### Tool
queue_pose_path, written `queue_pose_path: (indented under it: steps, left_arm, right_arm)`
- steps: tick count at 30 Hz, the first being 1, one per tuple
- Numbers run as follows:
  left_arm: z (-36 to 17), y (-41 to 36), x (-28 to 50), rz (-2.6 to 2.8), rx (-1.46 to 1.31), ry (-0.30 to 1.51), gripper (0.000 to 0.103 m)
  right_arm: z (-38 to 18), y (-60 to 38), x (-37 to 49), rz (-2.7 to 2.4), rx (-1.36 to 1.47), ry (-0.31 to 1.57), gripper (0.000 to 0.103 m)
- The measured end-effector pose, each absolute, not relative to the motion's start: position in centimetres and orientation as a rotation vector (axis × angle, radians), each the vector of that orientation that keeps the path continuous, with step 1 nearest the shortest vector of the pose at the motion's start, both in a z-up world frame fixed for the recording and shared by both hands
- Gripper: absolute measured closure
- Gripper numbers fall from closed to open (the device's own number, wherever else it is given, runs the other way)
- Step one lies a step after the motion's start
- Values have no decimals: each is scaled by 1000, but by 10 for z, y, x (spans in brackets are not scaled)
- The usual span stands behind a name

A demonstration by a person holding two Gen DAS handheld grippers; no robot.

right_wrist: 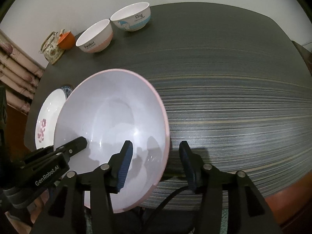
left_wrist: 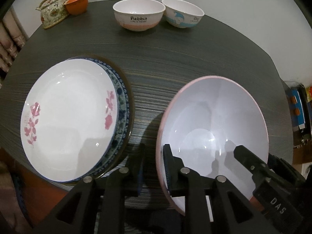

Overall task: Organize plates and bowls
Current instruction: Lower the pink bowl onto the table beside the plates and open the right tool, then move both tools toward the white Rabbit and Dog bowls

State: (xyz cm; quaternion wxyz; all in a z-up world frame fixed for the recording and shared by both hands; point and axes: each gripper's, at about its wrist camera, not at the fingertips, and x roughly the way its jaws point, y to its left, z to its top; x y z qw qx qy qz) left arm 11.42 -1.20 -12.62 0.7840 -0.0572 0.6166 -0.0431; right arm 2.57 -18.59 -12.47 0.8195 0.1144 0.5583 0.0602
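Straddling the bowl point(left_wrist: 214, 117) rim: left gripper point(left_wrist: 154, 156) on the near left, jaws slightly apart; right gripper point(right_wrist: 156, 156) on the near right, jaws wide, neither pressing. Sitting near on the table point(left_wrist: 175, 58), just right of the plates point(left_wrist: 68, 117).

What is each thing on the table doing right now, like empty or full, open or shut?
Big pink-rimmed bowl, empty, upright, rim between both claws.
Left claw, slightly open astride the rim.
Right claw, open astride the rim.
Flower plate, empty, top of the plate stack.
Rabbit bowl, empty, upright.
Blue bowl, empty, upright.
Orange pot, lid on.
Teapot, handle up.
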Motion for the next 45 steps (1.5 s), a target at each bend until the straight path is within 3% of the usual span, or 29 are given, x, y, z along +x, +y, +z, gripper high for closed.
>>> queue_pose_path:
  steps: [21, 25, 30, 34, 45]
  left_arm:
    - [-72, -2, 113, -115, -120, 1233, 76]
    - [-66, 3, 118, -98, -121, 1220, 67]
    - [-62, 17, 124, -77, -132, 1218, 67]
    - [-63, 29, 129, -59, -140, 1215, 55]
    - [-69, 62, 149, -1, -175, 1210, 54]
  right_arm:
    - [-88, -196, 41, 114, 210, 1092, 52]
    - [-79, -190, 46, 129, 185, 1077, 52]
    - [-73, -182, 53, 144, 159, 1068, 50]
    - [-71, -174, 61, 161, 139, 1071, 49]
    - [-61, -161, 82, 217, 122, 1062, 46]
